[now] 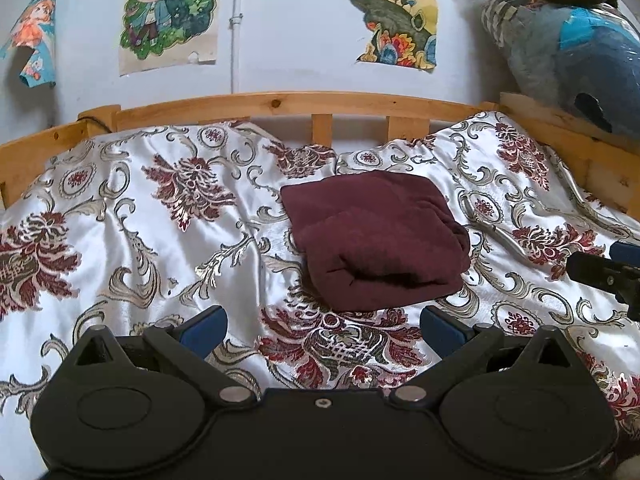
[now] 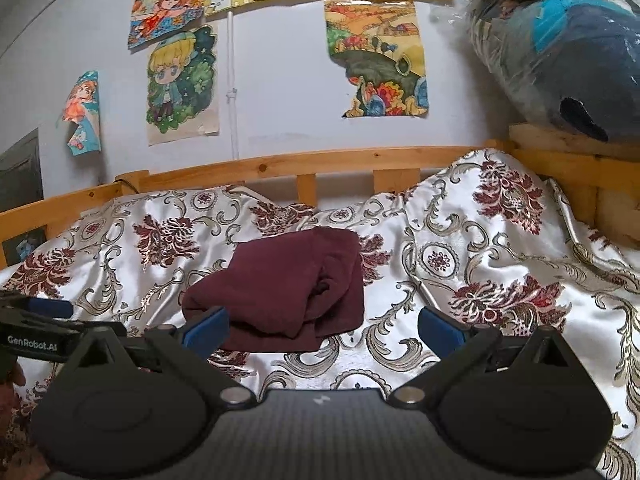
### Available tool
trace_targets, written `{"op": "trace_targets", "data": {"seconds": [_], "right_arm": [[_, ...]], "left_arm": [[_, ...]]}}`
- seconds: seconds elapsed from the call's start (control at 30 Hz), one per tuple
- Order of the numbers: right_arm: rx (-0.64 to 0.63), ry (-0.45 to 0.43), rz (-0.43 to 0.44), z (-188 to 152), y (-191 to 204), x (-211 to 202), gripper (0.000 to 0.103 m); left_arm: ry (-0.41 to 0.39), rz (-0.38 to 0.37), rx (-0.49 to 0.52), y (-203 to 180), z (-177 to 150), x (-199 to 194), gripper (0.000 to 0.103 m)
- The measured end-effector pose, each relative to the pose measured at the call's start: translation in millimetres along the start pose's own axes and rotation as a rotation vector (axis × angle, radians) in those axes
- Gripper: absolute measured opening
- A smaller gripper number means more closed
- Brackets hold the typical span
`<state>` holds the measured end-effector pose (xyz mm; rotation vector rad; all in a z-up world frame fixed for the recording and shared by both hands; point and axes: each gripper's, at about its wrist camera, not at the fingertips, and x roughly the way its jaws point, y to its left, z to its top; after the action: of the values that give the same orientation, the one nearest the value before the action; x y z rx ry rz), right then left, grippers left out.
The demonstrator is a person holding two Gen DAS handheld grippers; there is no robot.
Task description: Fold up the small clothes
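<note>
Hovering low over the bedspread (image 1: 168,240), the left gripper (image 1: 322,330) is holding its blue fingers (image 1: 204,326) wide apart with nothing between them. The right gripper (image 2: 323,330) is doing the same, its jaws spread and empty, its left finger (image 2: 206,330) crossing in front of the near edge of the cloth in that view, though contact cannot be judged.

The dark red garment (image 1: 372,236) is lying just ahead of both grippers, in the middle of the patterned bedspread, already doubled into a thick, roughly square bundle with a rolled fold along its near side. Judging by that shape, the folding is looking finished or nearly so; perhaps only a tidying press is remaining.

No other clothes are showing on the bed. The wooden rail (image 1: 280,102) is running behind, with posters (image 1: 172,12) on the wall and a plastic-wrapped plush toy (image 1: 568,60) at the right. What kind of garment this is cannot be made out.
</note>
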<state>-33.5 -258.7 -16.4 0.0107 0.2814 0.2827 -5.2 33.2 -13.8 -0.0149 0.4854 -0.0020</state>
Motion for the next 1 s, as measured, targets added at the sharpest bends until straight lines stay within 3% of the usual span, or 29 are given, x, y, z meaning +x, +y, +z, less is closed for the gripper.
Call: {"op": "trace_targets", "data": {"seconds": [1.0], "right_arm": [[0.023,0.013,-0.023,-2.3,-4.6,4.8,0.103]], "left_arm": [[0.015,-0.02,-0.028,-1.0,-1.9,-0.7,0.102]]}}
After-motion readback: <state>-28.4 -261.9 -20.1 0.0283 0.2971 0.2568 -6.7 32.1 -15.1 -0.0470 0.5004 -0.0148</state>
